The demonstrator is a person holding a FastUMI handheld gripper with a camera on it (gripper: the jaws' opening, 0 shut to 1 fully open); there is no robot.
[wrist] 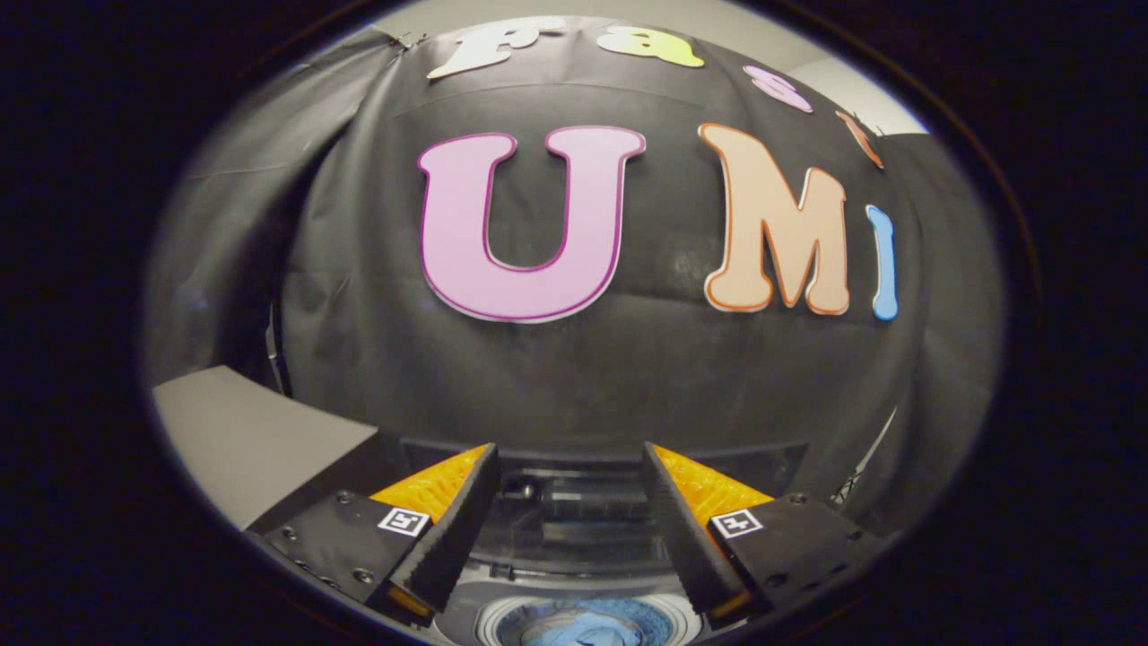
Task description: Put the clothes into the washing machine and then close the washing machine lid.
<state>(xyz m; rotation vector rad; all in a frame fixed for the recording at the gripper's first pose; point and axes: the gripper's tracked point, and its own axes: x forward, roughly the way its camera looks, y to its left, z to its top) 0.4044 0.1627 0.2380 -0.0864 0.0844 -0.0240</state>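
My gripper (570, 458) is open, its two fingers spread wide with nothing between them. Below and between the fingers lies the washing machine's round drum opening (587, 621), with blue cloth (587, 628) inside it. Just beyond the fingers, the machine's dark lid (574, 511) stands raised against the black booth wall. The gripper hovers above the machine and touches neither the lid nor the drum.
A grey flat surface (251, 440) lies to the left of the machine, beside the left finger. The black cloth wall (574, 359) rises close behind the machine.
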